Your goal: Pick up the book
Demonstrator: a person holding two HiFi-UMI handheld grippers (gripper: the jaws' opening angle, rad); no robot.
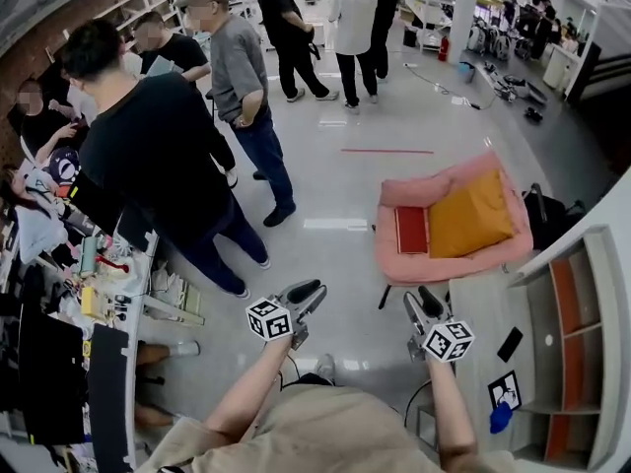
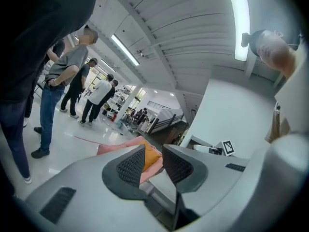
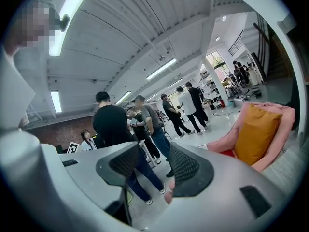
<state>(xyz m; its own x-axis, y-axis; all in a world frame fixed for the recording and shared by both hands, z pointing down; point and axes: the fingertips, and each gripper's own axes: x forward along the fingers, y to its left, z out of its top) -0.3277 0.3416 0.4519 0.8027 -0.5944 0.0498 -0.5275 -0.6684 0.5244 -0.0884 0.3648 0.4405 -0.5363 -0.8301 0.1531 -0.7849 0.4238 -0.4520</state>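
The red book (image 1: 411,230) lies flat on the seat of a pink armchair (image 1: 446,260), beside an orange cushion (image 1: 471,215). Both grippers hang in the air well short of the chair, pointing roughly level toward it. My left gripper (image 1: 314,295) is shut with nothing between its pads; past its jaws in the left gripper view the cushion (image 2: 152,156) shows. My right gripper (image 1: 424,302) is also shut and holds nothing. A sliver of the red book (image 3: 227,152) and the cushion (image 3: 256,134) sit to the right in the right gripper view.
Several people stand on the grey floor to the left and behind, the nearest a person in black (image 1: 158,156). A cluttered desk (image 1: 99,304) runs along the left. A white shelf unit (image 1: 567,343) and low cabinet stand at the right, next to the armchair.
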